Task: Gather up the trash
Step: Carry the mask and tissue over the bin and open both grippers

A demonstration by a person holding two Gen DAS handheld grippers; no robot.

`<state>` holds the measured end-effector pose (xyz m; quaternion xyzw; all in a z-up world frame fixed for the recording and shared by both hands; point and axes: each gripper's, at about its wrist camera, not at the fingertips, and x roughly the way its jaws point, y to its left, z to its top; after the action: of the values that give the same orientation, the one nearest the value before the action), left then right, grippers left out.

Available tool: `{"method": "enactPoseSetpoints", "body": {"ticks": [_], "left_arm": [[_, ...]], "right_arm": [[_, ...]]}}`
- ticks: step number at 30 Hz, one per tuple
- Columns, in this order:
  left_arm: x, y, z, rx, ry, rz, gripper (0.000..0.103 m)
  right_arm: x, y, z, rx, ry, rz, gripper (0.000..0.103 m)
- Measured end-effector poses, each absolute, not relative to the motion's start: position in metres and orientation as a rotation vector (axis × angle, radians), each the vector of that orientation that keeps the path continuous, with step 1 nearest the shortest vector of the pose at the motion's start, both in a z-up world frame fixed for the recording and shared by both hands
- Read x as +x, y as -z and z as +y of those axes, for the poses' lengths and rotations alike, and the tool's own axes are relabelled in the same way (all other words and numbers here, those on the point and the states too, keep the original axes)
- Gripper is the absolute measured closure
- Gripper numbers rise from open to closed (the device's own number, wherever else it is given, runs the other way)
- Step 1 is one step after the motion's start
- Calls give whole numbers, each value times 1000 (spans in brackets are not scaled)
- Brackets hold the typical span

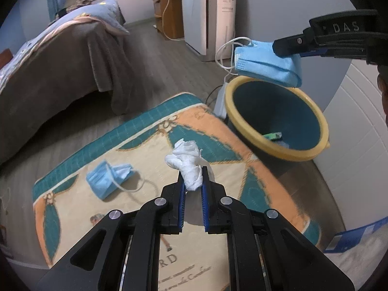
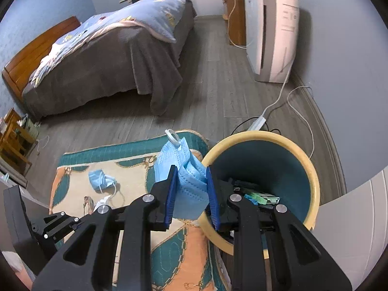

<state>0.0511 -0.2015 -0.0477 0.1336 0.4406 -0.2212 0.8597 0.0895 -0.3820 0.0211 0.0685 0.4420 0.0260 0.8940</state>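
Observation:
My left gripper [image 1: 193, 173] is shut on a crumpled white tissue [image 1: 186, 162] above the patterned rug [image 1: 145, 145]. My right gripper [image 2: 190, 173] is shut on a folded blue face mask [image 2: 184, 177] and holds it over the near rim of the yellow-rimmed teal trash bin [image 2: 312, 169]. In the left wrist view that mask [image 1: 264, 64] hangs above the bin [image 1: 322, 121], pinched by the right gripper [image 1: 286, 48]. A second blue mask [image 1: 106, 178] lies on the rug, left of the tissue; it also shows in the right wrist view [image 2: 100, 179]. The bin holds a green item [image 2: 260, 197].
A bed [image 2: 109, 55] with a brown cover stands at the back left. A white air purifier [image 2: 271, 36] stands by the wall, with a power strip [image 2: 257, 122] and cables on the floor behind the bin. A white cabinet front [image 1: 359, 145] stands right of the bin.

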Motion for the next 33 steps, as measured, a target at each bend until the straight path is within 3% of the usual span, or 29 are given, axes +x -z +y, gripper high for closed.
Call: {"method": "enactPoseSetpoints", "body": {"ticks": [9,17,33], "left_arm": [[54,32,-260,320,572,895,90],[63,50,-320,372,667,926,90],[105,65,-360,379,657,912,89]], "right_arm": [[91,-9,-441,197,58,945,79],[88,26,-489,287,155,1023,79],[88,37,-502,272,264,1014,79]]}}
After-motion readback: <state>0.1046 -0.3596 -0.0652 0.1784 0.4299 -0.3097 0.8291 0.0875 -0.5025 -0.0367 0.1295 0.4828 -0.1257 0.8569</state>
